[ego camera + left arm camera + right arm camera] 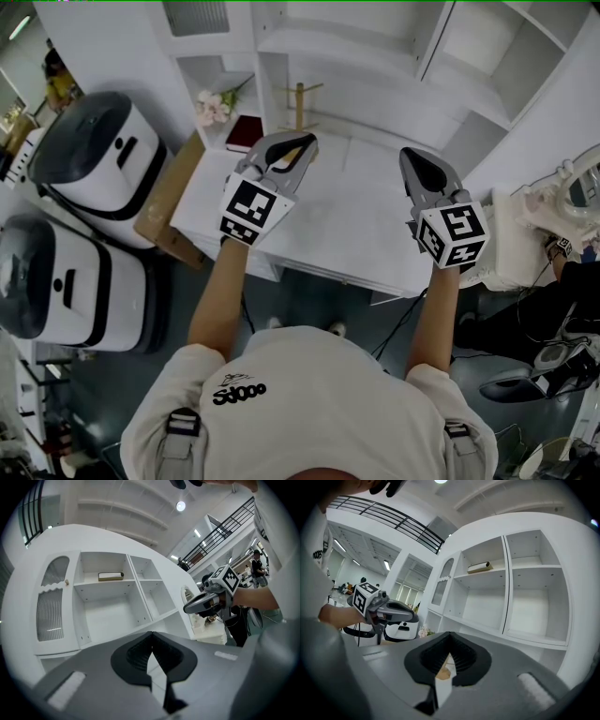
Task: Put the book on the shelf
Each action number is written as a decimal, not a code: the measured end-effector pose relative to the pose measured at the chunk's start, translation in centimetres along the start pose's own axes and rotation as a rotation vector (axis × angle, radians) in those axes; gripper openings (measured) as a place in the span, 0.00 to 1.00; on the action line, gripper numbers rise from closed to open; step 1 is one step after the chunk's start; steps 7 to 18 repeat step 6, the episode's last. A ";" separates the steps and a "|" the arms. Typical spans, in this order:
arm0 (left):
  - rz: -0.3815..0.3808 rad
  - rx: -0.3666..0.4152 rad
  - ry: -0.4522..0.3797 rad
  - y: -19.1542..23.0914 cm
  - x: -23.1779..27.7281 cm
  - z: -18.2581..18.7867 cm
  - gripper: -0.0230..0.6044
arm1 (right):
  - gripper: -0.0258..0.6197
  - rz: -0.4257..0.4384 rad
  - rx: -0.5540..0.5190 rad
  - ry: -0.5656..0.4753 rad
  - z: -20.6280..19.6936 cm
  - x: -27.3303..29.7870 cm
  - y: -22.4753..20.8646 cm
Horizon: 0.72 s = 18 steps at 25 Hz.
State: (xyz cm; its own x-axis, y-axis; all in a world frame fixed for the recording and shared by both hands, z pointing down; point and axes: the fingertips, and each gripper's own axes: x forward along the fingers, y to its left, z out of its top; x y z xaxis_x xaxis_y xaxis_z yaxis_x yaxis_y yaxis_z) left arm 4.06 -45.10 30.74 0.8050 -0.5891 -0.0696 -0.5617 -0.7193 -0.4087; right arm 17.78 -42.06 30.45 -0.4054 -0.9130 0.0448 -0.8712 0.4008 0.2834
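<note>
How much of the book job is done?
Looks done or nearly: one book lies flat on an upper shelf. In hand: nothing; the left gripper and right gripper are shut and empty. Left: maybe nothing, though a dark red book sits in a low cubby.

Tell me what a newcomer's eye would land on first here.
First come the two grey grippers with marker cubes, the left gripper and the right gripper, held side by side over the white desk, both shut and empty. Beyond them stands a big white shelf unit, mostly bare, with a dark red book in a low cubby beside pink flowers.
</note>
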 end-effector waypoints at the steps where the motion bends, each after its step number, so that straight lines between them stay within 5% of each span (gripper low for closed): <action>1: -0.001 0.000 0.000 -0.1 0.0 -0.1 0.07 | 0.04 -0.001 0.000 0.001 -0.1 0.0 0.0; 18: -0.009 -0.005 0.005 -0.1 0.2 -0.5 0.07 | 0.04 -0.001 0.003 0.005 -0.3 0.2 -0.1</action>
